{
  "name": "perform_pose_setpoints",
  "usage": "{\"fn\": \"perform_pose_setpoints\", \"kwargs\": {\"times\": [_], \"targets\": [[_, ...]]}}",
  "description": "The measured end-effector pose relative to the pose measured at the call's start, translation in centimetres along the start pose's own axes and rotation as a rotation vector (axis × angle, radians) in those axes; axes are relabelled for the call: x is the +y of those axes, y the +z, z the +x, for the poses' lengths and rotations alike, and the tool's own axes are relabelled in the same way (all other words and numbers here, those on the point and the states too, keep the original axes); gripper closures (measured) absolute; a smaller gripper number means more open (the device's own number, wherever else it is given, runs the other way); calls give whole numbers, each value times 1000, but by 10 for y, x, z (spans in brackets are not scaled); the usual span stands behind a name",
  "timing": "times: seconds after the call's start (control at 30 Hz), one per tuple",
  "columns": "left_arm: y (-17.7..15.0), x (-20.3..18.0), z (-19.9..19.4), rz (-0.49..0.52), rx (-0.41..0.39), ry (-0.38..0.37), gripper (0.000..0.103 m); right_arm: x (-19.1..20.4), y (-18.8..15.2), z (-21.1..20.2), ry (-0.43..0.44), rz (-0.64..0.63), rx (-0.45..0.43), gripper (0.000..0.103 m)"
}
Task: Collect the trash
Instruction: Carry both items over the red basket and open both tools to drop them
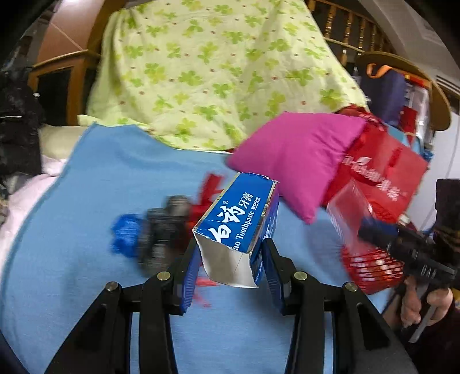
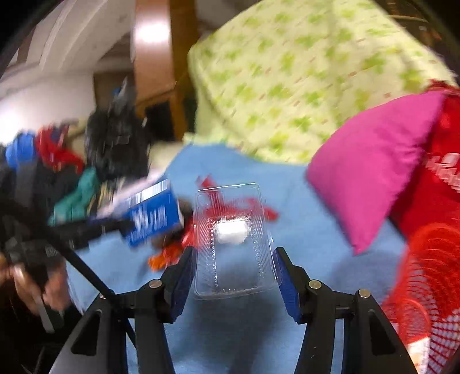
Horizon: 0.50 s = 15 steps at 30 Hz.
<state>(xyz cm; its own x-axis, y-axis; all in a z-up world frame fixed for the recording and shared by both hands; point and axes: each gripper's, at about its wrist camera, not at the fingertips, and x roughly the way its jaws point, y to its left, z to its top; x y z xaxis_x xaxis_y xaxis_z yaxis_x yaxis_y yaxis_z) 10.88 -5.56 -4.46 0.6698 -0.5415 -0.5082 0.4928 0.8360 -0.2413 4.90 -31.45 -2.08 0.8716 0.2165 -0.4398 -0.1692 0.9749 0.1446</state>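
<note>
My left gripper (image 1: 230,253) is shut on an empty blue toothpaste box (image 1: 238,221) and holds it above the blue blanket (image 1: 115,178); the box also shows in the right wrist view (image 2: 152,215). My right gripper (image 2: 233,256) is shut on a clear plastic blister tray (image 2: 233,238) with a white patch inside; the tray also shows in the left wrist view (image 1: 348,218). A red mesh basket (image 2: 425,276) stands at the right; it also shows in the left wrist view (image 1: 371,267). Red scraps (image 2: 227,204) and a blurred dark-and-blue object (image 1: 152,233) lie on the blanket.
A magenta pillow (image 1: 299,155) and a red bag (image 1: 382,169) lie at the right. A green clover-print quilt (image 1: 212,66) is heaped behind. Dark clothes (image 2: 115,141) pile at the left. Wooden railings (image 1: 348,26) stand at the back.
</note>
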Motion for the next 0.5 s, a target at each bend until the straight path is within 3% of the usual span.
{"fn": "perform_pose_setpoints", "kwargs": {"times": [0.17,0.33,0.5], "targets": [[22,-61,3,73,-8,-107,58,-50,8,-70,-93,121,-154,45],[47,-134,10,178,-26,-207,57,-101,-4,-114,-178,252,-216,45],[50,-202,36,275,20,-266,57,-148,-21,-144,-229,397,-248,45]]}}
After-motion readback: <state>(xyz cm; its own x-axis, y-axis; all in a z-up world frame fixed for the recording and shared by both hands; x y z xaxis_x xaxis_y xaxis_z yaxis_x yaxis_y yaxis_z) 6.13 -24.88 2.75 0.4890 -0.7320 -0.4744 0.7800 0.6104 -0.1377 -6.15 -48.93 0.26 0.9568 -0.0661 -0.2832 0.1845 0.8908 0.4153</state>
